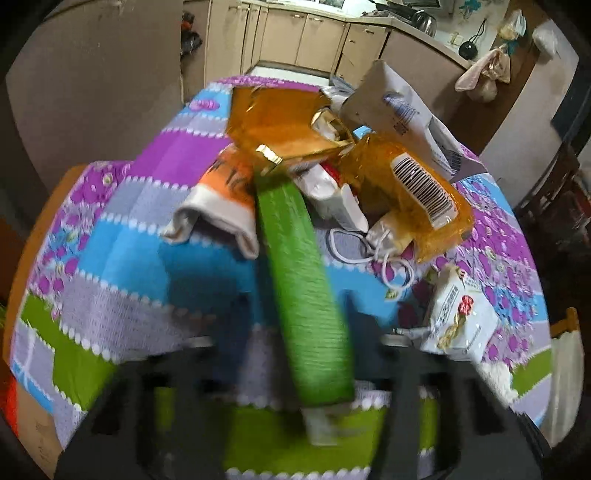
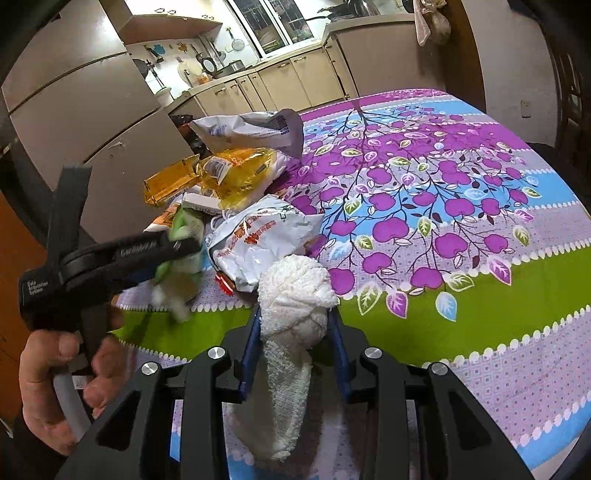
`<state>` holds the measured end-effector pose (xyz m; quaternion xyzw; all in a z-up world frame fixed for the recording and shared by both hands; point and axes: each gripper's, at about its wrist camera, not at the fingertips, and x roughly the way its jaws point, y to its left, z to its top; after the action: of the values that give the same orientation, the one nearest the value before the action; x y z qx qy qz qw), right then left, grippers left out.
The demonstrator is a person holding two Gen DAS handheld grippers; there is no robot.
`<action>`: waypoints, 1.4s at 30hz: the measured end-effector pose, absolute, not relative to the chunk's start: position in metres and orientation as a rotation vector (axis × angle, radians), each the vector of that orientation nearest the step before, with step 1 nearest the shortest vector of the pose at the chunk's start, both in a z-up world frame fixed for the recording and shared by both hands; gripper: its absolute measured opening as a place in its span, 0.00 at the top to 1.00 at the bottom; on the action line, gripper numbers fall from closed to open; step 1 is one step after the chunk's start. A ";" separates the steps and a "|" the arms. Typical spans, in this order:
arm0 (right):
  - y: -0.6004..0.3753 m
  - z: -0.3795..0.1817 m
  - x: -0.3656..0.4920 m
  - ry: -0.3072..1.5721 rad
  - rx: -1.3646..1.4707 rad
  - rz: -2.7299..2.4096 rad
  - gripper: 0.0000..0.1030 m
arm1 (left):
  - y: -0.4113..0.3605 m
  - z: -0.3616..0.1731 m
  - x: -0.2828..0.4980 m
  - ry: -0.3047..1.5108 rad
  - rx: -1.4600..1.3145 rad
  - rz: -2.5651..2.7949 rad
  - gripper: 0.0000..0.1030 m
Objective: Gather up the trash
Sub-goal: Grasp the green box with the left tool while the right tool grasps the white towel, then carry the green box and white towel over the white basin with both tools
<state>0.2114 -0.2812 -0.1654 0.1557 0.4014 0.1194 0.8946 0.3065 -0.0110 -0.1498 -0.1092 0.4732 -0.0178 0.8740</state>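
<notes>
Right hand-held gripper [image 2: 295, 325] is clamped on a white towel [image 2: 295, 291]. Left hand-held gripper [image 2: 184, 245] is clamped on a green wrapper [image 1: 303, 288], at 9 o'clock of the trash pile [image 2: 236, 177].

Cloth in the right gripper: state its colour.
White cloth, clamped in the right gripper; right wrist view shows it best.

We saw both views lit evenly by indoor light, colours on the tablecloth [image 2: 461, 221] vivid. Motion blur smeared the green wrapper [image 1: 306, 295] and the left gripper [image 1: 295, 424] in the left wrist view, and a soft shadow lay on the cloth beneath them. Glare glinted off the orange cellophane [image 1: 280, 122]. The window [image 2: 273, 22] was bright. Fisheye curvature bent the cabinets [image 1: 295, 37], with black vignetting at the corners.
</notes>
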 end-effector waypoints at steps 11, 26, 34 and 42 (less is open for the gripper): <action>-0.276 -0.141 0.177 0.730 0.284 0.206 0.66 | 0.040 -0.133 0.234 0.873 -0.227 -0.163 0.78; -0.308 -0.070 0.117 0.511 0.232 0.066 0.66 | -0.024 -0.056 0.196 0.666 -0.140 -0.326 0.78; -0.389 -0.001 0.069 0.384 0.175 -0.177 0.66 | -0.139 -0.014 0.192 0.586 -0.039 -0.576 0.78; -0.517 0.050 0.008 0.339 0.183 -0.484 0.66 | -0.277 0.008 0.185 0.594 0.038 -0.853 0.78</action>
<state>0.0077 -0.5169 0.0500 0.0899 0.1670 -0.2383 0.9525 0.1850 -0.2767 0.0077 0.0181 0.2839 -0.4075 0.8678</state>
